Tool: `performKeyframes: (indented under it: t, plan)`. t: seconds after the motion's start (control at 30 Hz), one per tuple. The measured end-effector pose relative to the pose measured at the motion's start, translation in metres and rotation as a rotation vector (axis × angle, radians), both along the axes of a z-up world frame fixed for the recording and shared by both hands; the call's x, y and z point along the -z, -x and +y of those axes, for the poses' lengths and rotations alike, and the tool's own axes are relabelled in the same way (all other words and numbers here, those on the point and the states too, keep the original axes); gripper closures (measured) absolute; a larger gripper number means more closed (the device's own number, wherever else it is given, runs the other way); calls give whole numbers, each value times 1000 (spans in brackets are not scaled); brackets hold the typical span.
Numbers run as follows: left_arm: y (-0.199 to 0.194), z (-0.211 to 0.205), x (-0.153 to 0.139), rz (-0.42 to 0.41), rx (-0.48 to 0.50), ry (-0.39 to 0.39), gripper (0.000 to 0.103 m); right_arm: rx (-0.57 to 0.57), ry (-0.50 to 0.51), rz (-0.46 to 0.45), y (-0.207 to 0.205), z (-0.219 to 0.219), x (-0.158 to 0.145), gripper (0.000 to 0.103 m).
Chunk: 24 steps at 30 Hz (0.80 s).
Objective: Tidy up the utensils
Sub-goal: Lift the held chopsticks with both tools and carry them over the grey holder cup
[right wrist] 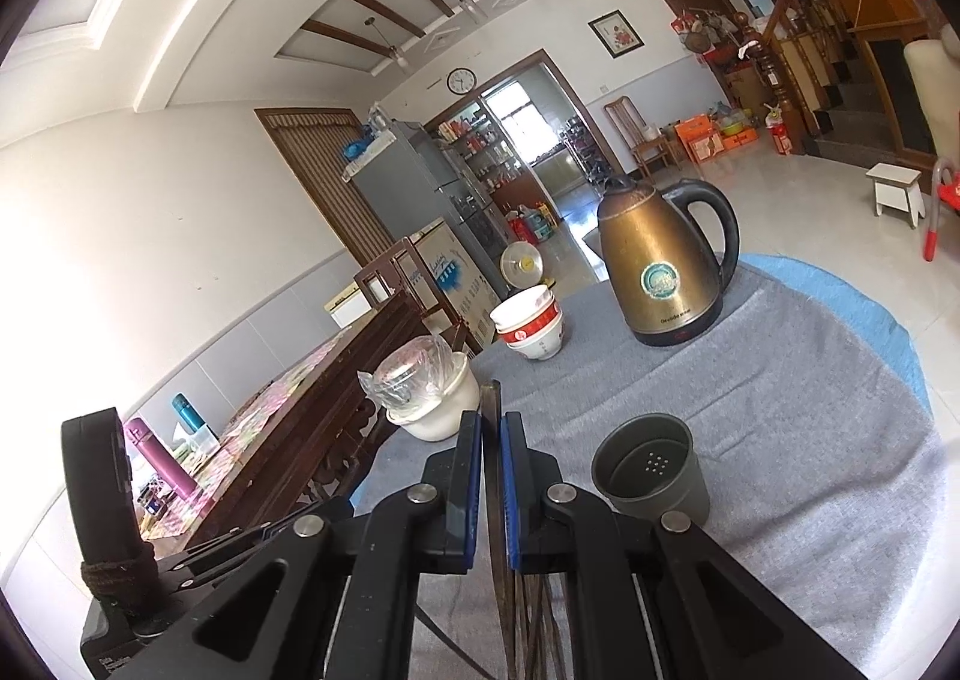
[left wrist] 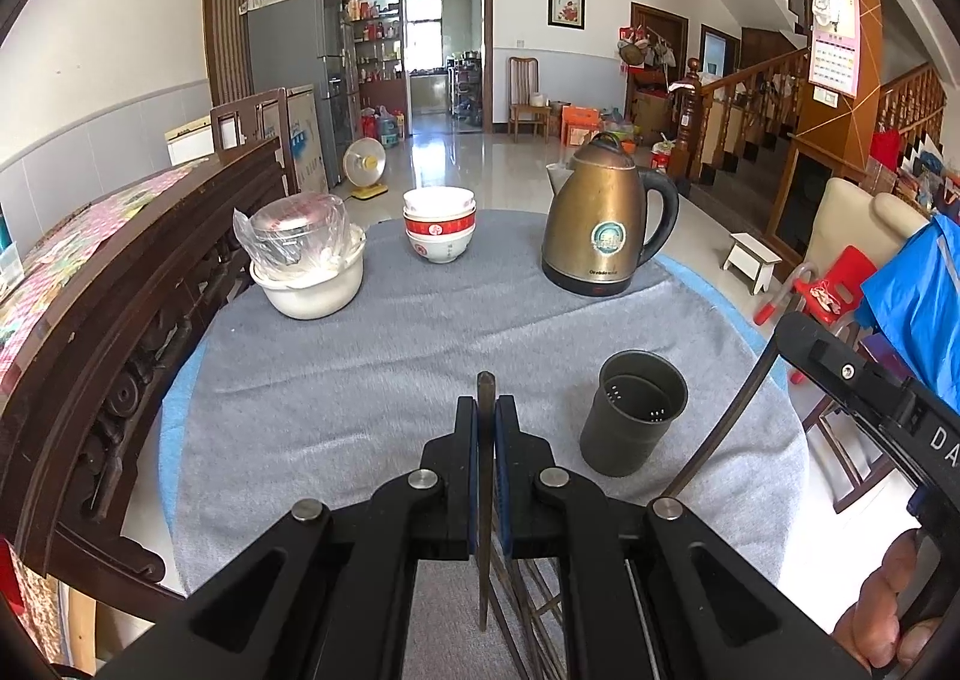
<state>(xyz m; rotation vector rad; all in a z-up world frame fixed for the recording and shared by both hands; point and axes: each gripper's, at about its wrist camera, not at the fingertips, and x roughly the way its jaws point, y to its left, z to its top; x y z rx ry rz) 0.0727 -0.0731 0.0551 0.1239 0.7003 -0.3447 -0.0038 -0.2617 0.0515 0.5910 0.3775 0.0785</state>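
Dark grey metal cylinder holder, upright on the grey felt table cover, near side of the table, right of centre. Inside it only a perforated bottom shows; nothing stands in it.

White ceramic pot at far left of the cover: a clear plastic bag sits in its mouth, wrapped over a rounded glassy or metal thing; what that thing is cannot be made out. Stack of white bowls with red bands at far centre, nested; the top bowl's inside is not visible from this angle. Brass-coloured electric kettle with black handle at far right, lid down, contents hidden.

Left gripper: jaws pinched narrow on a dark wooden chopstick, which stands up between the blue pads, tip poking just above them. More dark chopsticks lie fanned on the cover below the gripper, largely blocked by its black body; count uncertain.

Right gripper: jaws likewise clamped narrow on a second dark chopstick, running up between the pads. Further sticks are partly visible beneath it, ends cut off by the frame edge.

A person's fingers show at lower right of the left view, mostly cropped.
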Motion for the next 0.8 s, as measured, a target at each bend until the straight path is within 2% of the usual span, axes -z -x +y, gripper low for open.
performKeyframes:
  t: [0.4, 0.8]
  plan:
    - [-3, -7, -15, -10, 22, 6, 97, 22, 11, -39, 0, -15, -17, 96]
    - [-31, -22, -66, -40, 112, 101, 97, 105, 29, -102, -17, -54, -53, 96]
